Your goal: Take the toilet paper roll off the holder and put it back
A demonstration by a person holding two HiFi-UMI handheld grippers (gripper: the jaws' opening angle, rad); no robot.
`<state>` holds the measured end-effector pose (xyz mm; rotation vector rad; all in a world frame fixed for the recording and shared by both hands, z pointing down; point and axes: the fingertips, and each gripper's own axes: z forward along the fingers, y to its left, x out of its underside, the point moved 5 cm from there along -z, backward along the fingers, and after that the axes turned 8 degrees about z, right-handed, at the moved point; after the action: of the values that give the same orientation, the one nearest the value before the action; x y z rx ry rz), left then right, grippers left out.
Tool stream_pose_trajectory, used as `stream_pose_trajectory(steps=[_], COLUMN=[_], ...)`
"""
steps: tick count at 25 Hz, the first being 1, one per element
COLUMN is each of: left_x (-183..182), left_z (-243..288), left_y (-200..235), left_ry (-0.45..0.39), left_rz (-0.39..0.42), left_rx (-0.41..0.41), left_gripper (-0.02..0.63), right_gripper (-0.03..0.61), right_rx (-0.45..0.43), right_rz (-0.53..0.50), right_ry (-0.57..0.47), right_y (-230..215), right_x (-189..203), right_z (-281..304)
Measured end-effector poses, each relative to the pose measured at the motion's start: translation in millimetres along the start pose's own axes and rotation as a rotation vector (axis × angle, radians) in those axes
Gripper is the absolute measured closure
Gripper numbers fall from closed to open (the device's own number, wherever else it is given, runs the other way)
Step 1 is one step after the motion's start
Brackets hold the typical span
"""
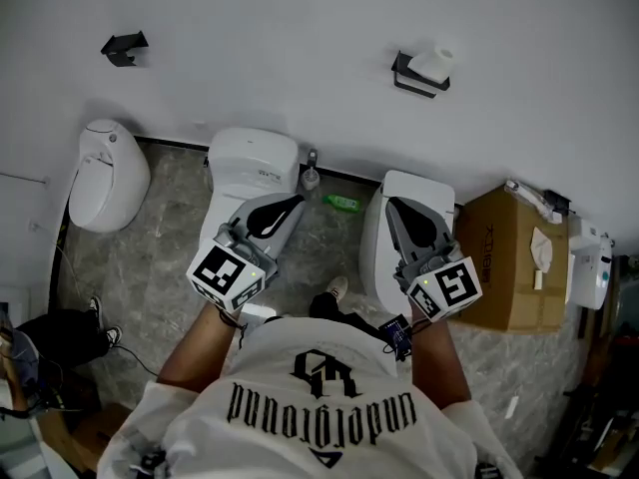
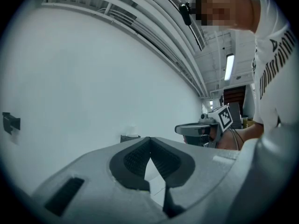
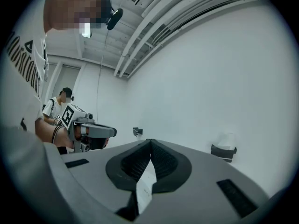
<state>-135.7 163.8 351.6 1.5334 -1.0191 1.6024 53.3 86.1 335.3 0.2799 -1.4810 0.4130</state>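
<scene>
A white toilet paper roll sits on a black wall holder, high on the white wall. Both grippers are held low in front of the person, well away from it and pointing toward the wall. My left gripper is shut with nothing in it, its tips meeting. My right gripper is also shut and empty. The roll and holder appear far off to the right in the right gripper view. In the left gripper view the holder shows just above the jaws.
A second black holder hangs empty on the wall at left. Below stand three white toilets, and a cardboard box at right. Another person stands in the background.
</scene>
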Motion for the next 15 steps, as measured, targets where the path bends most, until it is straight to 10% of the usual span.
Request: stream_pose_trajectory(steps=[15], left_x=[19.6], left_z=[152.6], left_y=[8.1], left_ry=[0.038], left_rz=[0.013], left_rx=[0.007], left_gripper=[0.600], right_gripper=[0.565], right_rx=[0.027], right_rz=[0.022], right_ry=[-0.010], right_y=[-160.4], right_x=[-0.5], right_z=[-14.8])
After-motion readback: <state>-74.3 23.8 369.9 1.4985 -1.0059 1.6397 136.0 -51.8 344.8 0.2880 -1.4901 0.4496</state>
